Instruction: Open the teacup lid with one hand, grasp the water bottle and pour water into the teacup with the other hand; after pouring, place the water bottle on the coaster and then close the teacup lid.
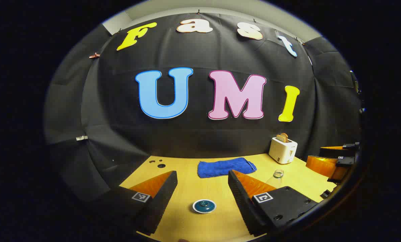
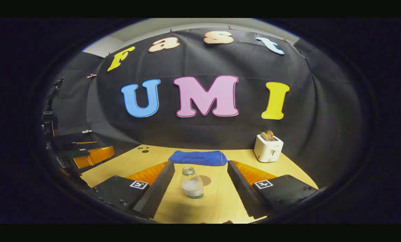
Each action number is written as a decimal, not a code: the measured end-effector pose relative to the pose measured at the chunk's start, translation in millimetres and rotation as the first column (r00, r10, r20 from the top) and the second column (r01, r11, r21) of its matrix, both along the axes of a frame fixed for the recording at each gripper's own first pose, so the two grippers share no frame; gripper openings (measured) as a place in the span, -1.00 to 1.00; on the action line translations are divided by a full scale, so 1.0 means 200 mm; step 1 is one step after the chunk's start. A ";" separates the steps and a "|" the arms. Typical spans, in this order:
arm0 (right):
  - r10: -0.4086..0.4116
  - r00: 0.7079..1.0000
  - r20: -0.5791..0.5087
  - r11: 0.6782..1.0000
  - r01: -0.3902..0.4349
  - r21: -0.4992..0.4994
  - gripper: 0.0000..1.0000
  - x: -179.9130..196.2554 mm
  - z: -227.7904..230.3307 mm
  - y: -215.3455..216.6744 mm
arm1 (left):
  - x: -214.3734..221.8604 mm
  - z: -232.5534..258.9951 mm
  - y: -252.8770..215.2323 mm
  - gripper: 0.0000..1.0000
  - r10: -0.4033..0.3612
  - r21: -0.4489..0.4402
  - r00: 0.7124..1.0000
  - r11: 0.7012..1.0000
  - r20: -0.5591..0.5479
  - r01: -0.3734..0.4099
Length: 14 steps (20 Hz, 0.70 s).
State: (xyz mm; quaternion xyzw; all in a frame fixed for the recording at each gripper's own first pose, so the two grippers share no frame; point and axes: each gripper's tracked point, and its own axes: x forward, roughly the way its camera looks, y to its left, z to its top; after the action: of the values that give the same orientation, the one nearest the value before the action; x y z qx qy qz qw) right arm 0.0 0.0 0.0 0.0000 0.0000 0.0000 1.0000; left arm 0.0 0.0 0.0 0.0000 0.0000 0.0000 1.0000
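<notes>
My left gripper [image 1: 202, 188] hangs spread above the lidded cup [image 1: 204, 206]; my right gripper [image 2: 200, 183], also spread, flanks the capless bottle [image 2: 191, 183], part-filled with water.

Dim booth, table [image 1: 298, 174] brightly lit, sharp focus, fisheye bending at the edges

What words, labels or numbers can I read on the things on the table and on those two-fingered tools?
No text here can be read.
Water bottle: a label band near its base, too small and blurred to read.
Left gripper and right gripper: square markers in black and white, patterns rather than words.
Toaster, teacup lid, blue towel: no writing visible.
</notes>
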 end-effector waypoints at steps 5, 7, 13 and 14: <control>0.033 0.999 -0.021 0.999 -0.033 -0.010 0.96 0.00 -0.06 -0.01 | 0.03 -0.08 0.00 0.90 0.010 -0.018 0.999 1.000 -0.046 -0.011; 0.057 0.998 -0.028 0.998 -0.058 -0.019 0.96 0.00 -0.08 0.01 | 0.05 -0.11 0.01 0.91 0.021 -0.002 0.998 1.000 -0.053 -0.021; 0.129 0.990 -0.053 0.991 -0.131 -0.027 0.96 0.02 -0.17 0.05 | 0.12 -0.20 0.05 0.91 0.061 0.033 0.997 0.998 -0.037 -0.060; 0.137 0.989 -0.055 0.990 -0.139 -0.029 0.96 0.03 -0.17 0.05 | 0.13 -0.22 0.05 0.91 0.070 0.041 0.997 0.997 -0.041 -0.068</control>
State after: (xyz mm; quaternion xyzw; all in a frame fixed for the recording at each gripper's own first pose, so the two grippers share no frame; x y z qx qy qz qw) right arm 5.2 10.3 -34.2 -0.0165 0.0265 0.0691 0.9971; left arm 26.8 9.9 -44.1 0.0200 0.0213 0.0346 0.9990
